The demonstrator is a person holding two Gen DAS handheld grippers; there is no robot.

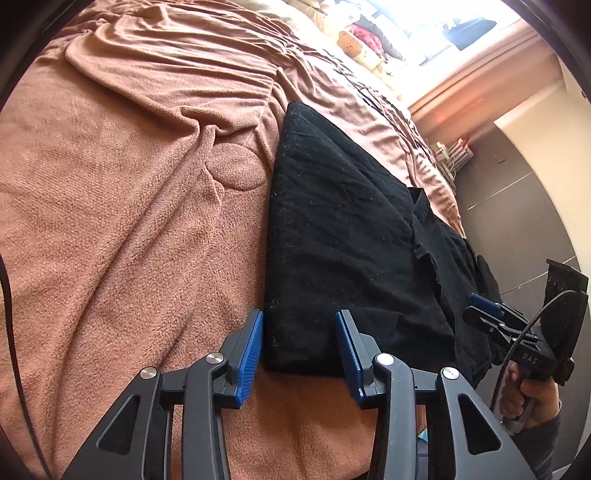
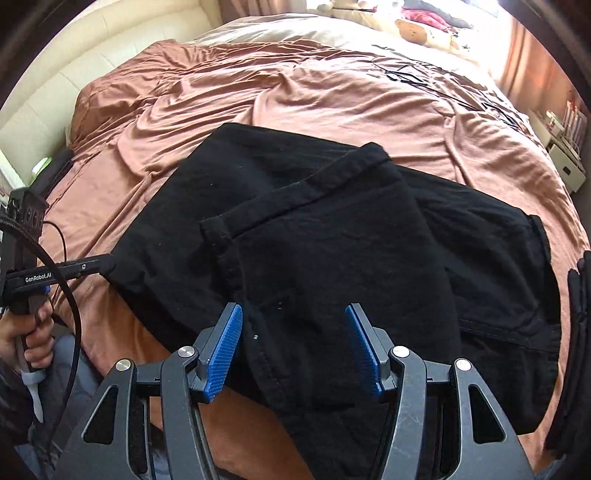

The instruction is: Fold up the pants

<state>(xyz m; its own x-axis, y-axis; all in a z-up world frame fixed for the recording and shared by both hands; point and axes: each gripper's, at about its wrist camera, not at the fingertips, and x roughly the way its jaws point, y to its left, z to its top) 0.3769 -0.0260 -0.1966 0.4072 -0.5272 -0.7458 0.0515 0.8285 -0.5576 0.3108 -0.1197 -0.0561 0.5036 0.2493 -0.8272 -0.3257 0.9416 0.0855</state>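
The left wrist view looks forward and down along its tongs (image 1: 299,350) from the near edge of the bed (image 1: 110,221), close above the folded end of the pants (image 1: 340,229), facing the window. The right wrist view looks down along its own tongs (image 2: 293,350), close over the pants (image 2: 332,251), facing the headboard. Both share the pants and the bed's brown cover, and each catches the other tongs at its frame edge.

Daylight from window (image 1: 436,33) blown out at top right; fisheye curvature, dark vignette at edges; focus sharp.
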